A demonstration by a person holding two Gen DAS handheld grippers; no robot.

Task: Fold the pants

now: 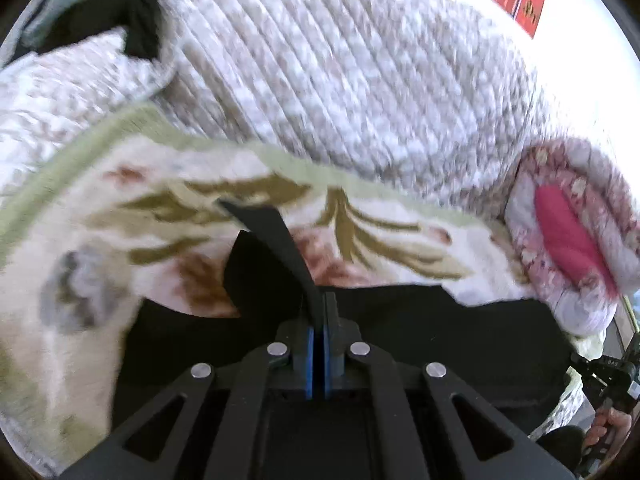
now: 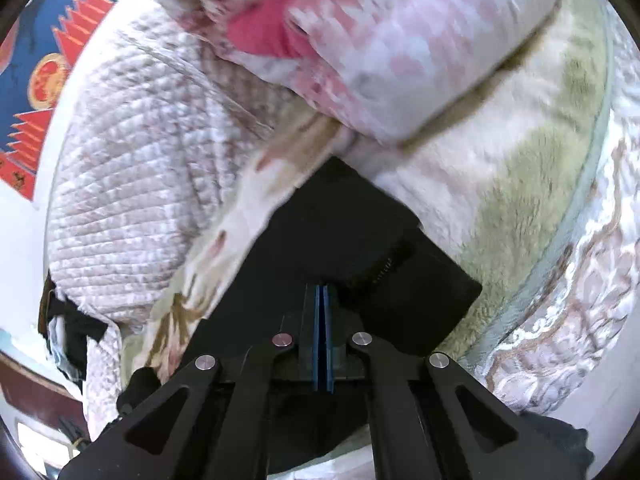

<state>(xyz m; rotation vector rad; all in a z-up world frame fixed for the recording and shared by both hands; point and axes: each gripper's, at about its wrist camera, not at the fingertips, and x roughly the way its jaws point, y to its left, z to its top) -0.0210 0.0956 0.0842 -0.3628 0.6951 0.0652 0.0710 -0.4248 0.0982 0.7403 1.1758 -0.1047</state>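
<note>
The black pants (image 1: 420,320) lie on a cream floral blanket (image 1: 168,184) on a bed. My left gripper (image 1: 320,308) is shut on an edge of the pants, and a strip of black fabric sticks up from between its blue pads. In the right wrist view the pants (image 2: 340,232) lie folded flat, with a corner pointing away. My right gripper (image 2: 323,300) is shut with its tips at the pants; a pinched layer does not show clearly. The right gripper also shows at the left wrist view's right edge (image 1: 612,376).
A quilted beige bedspread (image 1: 360,60) covers the bed beyond the blanket. A pink and white pillow (image 1: 572,232) lies at the right; it also shows at the top of the right wrist view (image 2: 380,40). A red and blue wall hanging (image 2: 36,76) hangs behind. Dark clothes (image 1: 140,12) lie far left.
</note>
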